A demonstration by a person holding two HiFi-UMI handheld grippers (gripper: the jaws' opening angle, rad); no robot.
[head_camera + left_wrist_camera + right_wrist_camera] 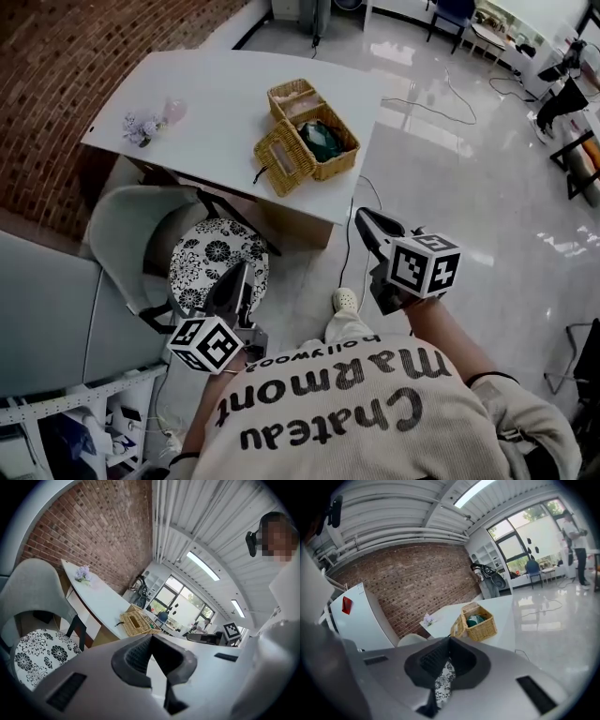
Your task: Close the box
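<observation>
Sitting well ahead: open tan wicker box (337, 159); right gripper (364, 217) nearer than left gripper (242, 270); both jaws together, empty.

A floral-cushioned chair (217, 258) stands beside the white table (216, 98) bearing small flowers (141, 126).

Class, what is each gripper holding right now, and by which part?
Nothing. The left gripper and right gripper are both shut and empty, short of the wicker box.
</observation>
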